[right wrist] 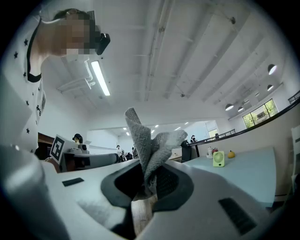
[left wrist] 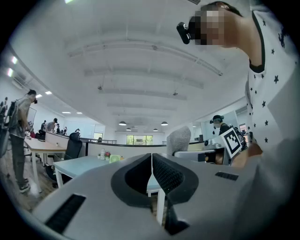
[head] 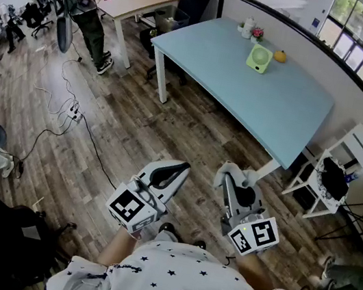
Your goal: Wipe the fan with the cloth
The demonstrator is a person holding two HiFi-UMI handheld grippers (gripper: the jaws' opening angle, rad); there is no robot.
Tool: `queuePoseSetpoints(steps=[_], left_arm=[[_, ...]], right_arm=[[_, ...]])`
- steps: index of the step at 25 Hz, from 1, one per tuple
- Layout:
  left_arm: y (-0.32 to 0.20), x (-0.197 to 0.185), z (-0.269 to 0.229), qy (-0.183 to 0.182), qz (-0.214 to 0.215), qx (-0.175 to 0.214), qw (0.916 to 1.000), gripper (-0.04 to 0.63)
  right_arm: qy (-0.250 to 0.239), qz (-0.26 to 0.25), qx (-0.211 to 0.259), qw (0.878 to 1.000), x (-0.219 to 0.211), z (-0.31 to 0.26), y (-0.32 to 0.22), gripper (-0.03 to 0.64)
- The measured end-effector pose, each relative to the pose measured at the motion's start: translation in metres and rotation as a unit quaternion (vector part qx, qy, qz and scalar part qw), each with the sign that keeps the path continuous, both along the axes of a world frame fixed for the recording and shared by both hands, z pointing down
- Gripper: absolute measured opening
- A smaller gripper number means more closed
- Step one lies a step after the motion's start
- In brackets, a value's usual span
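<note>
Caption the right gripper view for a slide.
Right gripper clamps a grey cloth; the green fan stands on the blue table beyond.

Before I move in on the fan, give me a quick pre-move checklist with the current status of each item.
1. Cloth clamped in the right hand-held gripper: ok.
2. Left hand-held gripper free: ok, its jaws are together with nothing between them.
3. Green fan upright on the light blue table: ok.
4. Fan within reach: not ok, both grippers are over the wooden floor, well short of the table.
5. Room around the fan: not ok, an orange fruit and a small flower pot sit close by.
6. Fan blades stopped: cannot tell, too small.
</note>
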State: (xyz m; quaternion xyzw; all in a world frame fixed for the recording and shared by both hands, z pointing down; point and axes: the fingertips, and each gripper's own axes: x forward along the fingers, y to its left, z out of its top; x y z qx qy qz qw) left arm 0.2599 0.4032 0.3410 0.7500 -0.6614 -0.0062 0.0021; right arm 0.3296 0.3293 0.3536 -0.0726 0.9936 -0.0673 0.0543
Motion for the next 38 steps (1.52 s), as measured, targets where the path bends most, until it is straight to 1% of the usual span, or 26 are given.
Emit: queuePoseSetpoints(steps=[10, 18, 28, 38], left_arm=[[0.004, -0.014, 0.000, 0.007, 0.000, 0.004, 1.0000, 0.032], [0.006, -0.034, 0.004, 0.017, 0.005, 0.008, 0.9998, 0.031], [0.014, -0.076, 0.007, 0.025, 0.007, 0.015, 0.9996, 0.031], [0.017, -0.103, 0.018, 0.046, 0.018, 0.006, 0.9988, 0.032]], right_arm=[[0.006, 0.005, 0.007, 1.000, -0.011, 0.000, 0.005, 0.041], [-0.004, 0.019, -0.016, 1.000, -0.025, -0.002, 0.001, 0.042], [-0.005, 0.028, -0.028, 0.999, -0.064, 0.000, 0.004, 0.042], [0.008, 0.041, -0.028, 0.999, -0.088, 0.002, 0.008, 0.043]])
